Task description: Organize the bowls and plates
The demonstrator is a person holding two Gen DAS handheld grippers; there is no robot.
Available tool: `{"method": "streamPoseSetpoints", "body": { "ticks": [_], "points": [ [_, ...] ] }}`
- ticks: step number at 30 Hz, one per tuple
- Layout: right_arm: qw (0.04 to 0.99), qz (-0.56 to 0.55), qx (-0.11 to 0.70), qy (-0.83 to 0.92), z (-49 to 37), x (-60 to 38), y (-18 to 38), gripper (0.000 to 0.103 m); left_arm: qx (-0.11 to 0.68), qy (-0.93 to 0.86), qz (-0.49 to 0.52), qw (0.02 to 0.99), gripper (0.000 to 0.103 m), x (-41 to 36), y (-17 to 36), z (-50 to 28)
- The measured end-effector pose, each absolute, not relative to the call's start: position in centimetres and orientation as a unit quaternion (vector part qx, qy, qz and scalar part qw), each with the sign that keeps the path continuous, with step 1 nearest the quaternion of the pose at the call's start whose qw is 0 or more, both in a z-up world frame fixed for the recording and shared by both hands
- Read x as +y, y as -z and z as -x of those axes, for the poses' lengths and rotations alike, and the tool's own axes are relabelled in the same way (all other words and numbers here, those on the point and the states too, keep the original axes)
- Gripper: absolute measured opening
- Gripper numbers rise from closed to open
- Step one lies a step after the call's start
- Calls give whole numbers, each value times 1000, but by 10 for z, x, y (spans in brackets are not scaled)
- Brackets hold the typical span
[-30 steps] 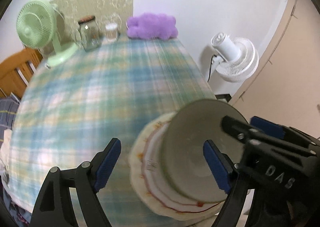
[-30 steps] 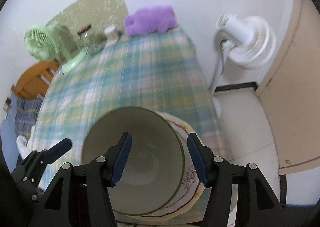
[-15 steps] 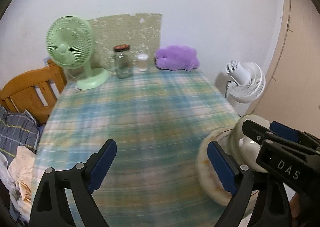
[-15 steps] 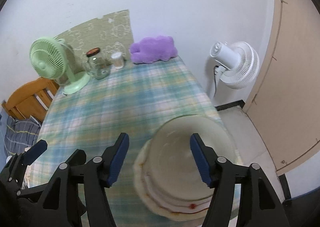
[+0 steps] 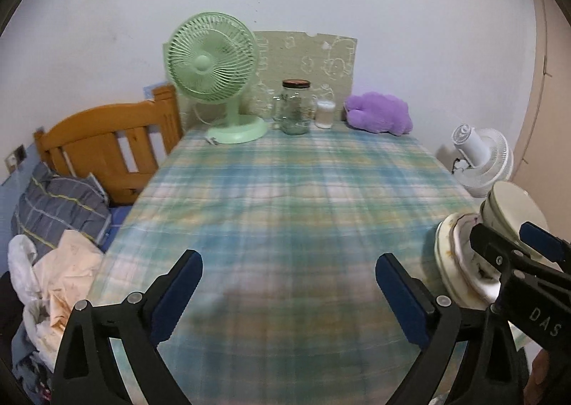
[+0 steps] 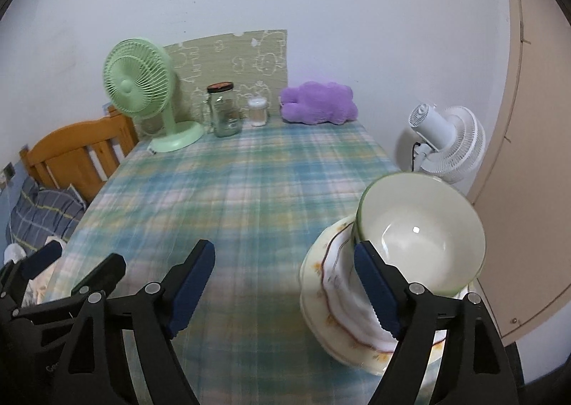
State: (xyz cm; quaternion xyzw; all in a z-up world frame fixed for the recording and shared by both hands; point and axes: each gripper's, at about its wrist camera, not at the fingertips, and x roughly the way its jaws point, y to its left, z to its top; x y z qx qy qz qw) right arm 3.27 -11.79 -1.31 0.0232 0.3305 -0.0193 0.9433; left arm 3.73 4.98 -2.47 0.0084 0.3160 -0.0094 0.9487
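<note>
A pale glazed bowl (image 6: 421, 230) sits atop stacked floral-rimmed plates (image 6: 333, 283) at the plaid-clothed table's (image 6: 249, 198) right edge. Both the left gripper (image 5: 287, 292) and right gripper (image 6: 283, 289) have just been opening; their jaws stand wide with nothing between them.

Right gripper (image 6: 289, 292) jaws have just been opening, nothing between them, only tablecloth. Bowl (image 6: 424, 233) sits on stacked plates (image 6: 333, 283) at table's (image 6: 249, 191) near right edge. Left gripper (image 6: 76, 271) by near left edge.

Your left claw (image 5: 287, 280) has just been opening; jaws wide, nothing between them. Your right claw (image 6: 283, 274) has likewise just been opening, empty. Both angle downward, side by side.
</note>
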Motion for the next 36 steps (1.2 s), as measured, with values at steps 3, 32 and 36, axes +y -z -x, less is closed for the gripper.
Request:
{"method": "streamPoseSetpoints", "body": {
  "ticks": [3, 32, 36],
  "points": [
    [946, -29, 324, 19, -18, -114, 23, 83, 289, -3, -26, 957, 103, 52, 28, -18],
    [954, -16, 296, 36, 54, -111, 31, 83, 287, 16, -3, 958, 103, 57, 37, 37],
    [955, -14, 294, 38, 56, -111, 29, 83, 287, 15, -4, 958, 103, 57, 37, 38]
  ]
}}
